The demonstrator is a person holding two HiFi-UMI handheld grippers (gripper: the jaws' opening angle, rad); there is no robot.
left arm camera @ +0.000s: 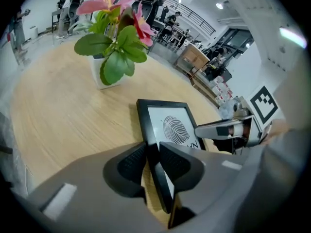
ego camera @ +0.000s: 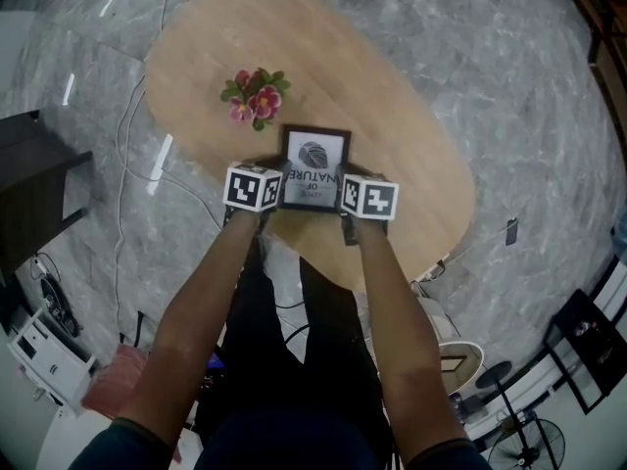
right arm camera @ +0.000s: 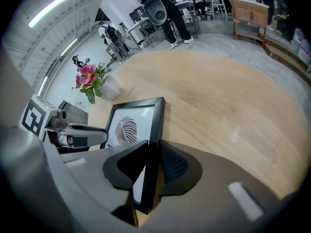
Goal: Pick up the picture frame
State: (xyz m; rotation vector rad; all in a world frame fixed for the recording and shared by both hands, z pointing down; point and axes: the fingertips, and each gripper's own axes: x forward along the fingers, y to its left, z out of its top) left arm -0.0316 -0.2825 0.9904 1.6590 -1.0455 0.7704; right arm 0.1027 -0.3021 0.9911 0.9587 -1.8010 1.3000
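A black picture frame (ego camera: 313, 167) with a leaf print is held between both grippers over the near part of an oval wooden table (ego camera: 411, 135). My left gripper (ego camera: 265, 192) is shut on the frame's left edge, and the dark pads (left arm camera: 130, 163) press that black edge (left arm camera: 151, 152). My right gripper (ego camera: 355, 200) is shut on the right edge, with the pads (right arm camera: 171, 163) clamping the frame (right arm camera: 130, 127). Each gripper shows in the other's view: the right gripper (left arm camera: 232, 129) and the left gripper (right arm camera: 73, 130). I cannot tell whether the frame's far end still touches the table.
A small white pot of pink flowers (ego camera: 254, 96) stands on the table just beyond the frame, also visible as the flowers (left arm camera: 115, 38) and the flower pot (right arm camera: 95, 84). Cables (ego camera: 122, 174) lie on the marble floor at left. A black stand (ego camera: 34, 184), a fan (ego camera: 524, 444) and desks surround the table.
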